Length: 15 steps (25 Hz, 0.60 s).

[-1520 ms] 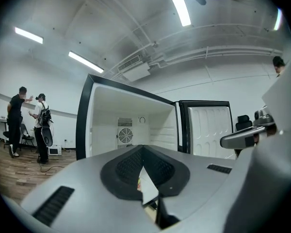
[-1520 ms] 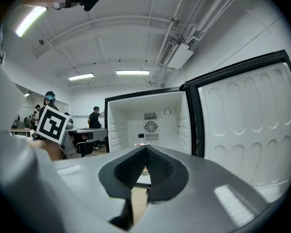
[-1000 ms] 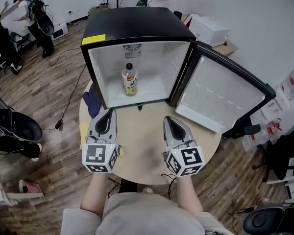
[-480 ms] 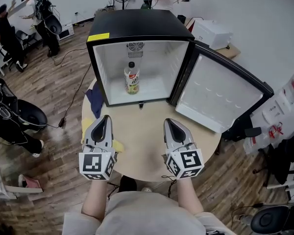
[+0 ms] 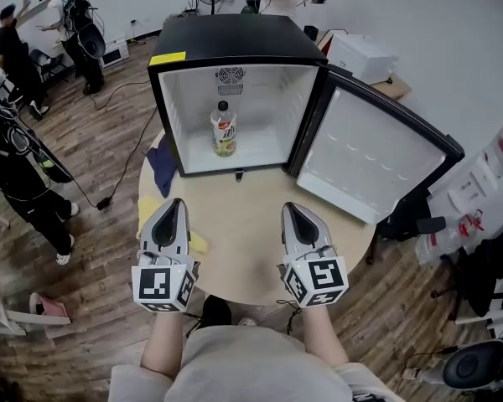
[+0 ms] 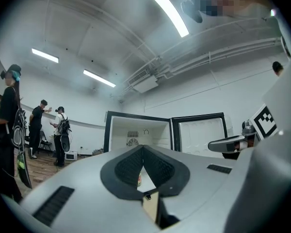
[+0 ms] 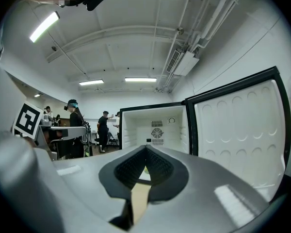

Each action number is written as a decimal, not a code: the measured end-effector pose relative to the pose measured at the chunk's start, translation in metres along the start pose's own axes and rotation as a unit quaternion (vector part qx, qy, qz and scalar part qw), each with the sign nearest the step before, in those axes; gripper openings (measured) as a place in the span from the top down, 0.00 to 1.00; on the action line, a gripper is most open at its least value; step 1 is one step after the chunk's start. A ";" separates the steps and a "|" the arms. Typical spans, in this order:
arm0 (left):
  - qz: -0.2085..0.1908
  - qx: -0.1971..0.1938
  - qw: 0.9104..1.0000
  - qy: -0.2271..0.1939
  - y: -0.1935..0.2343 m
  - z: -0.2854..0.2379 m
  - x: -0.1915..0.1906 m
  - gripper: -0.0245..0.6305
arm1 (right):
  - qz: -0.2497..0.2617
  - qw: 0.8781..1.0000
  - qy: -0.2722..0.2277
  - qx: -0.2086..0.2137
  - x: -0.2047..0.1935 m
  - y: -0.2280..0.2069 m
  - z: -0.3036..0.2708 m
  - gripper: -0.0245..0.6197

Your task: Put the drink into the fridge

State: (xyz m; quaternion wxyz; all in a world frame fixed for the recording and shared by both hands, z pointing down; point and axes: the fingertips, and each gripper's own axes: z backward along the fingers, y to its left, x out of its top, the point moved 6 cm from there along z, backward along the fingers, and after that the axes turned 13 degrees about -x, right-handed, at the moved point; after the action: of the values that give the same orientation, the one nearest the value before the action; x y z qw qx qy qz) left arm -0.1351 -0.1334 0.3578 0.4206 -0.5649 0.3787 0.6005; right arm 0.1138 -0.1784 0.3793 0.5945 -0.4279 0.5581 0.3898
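The drink, a clear bottle (image 5: 224, 130) with a dark cap and a green-and-white label, stands upright on the floor of the open black mini fridge (image 5: 233, 40). Both grippers hover over the round wooden table (image 5: 235, 216) in front of the fridge, well short of the bottle. My left gripper (image 5: 175, 203) is shut and holds nothing. My right gripper (image 5: 289, 208) is likewise shut and empty. In the left gripper view the shut jaws (image 6: 142, 149) point at the fridge, and a sliver of the bottle (image 6: 139, 180) shows below them. The right gripper (image 7: 146, 149) also faces the fridge interior.
The fridge door (image 5: 377, 153) swings wide open to the right, over the table's edge. A blue cloth (image 5: 162, 167) and a yellow cloth (image 5: 147, 211) lie at the table's left. A person (image 5: 21, 178) walks close on the left; others stand further back. A white box (image 5: 360, 53) sits behind.
My left gripper has drawn back a little toward me and to the left. The right gripper has barely moved. A person has walked into view at the left.
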 end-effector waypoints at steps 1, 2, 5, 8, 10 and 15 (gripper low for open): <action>0.000 0.001 1.000 -0.001 -0.001 0.000 0.001 0.95 | 0.000 1.000 -0.001 0.000 0.000 -0.001 0.001 0.95; -0.001 0.002 1.000 -0.003 -0.003 0.001 0.001 0.95 | -0.001 1.000 -0.001 0.001 0.001 -0.001 0.003 0.95; -0.002 0.003 1.000 -0.009 -0.006 0.004 0.004 0.95 | -0.002 1.000 -0.004 0.002 0.003 -0.001 0.006 0.95; -0.004 0.001 1.000 -0.014 -0.010 0.007 0.005 0.95 | -0.003 1.000 -0.005 0.003 0.004 0.000 0.010 0.95; -0.005 0.000 1.000 -0.016 -0.012 0.007 0.006 0.95 | -0.004 1.000 -0.006 0.006 0.004 0.000 0.012 0.95; -0.007 -0.004 1.000 -0.016 -0.014 0.007 0.007 0.95 | -0.006 1.000 -0.009 0.009 0.005 0.002 0.013 0.95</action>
State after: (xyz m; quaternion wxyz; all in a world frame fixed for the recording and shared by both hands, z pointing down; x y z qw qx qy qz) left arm -0.1251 -0.1212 0.3514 0.4286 -0.5590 0.3657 0.6083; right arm 0.1168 -0.1654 0.3739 0.6056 -0.4224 0.5538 0.3849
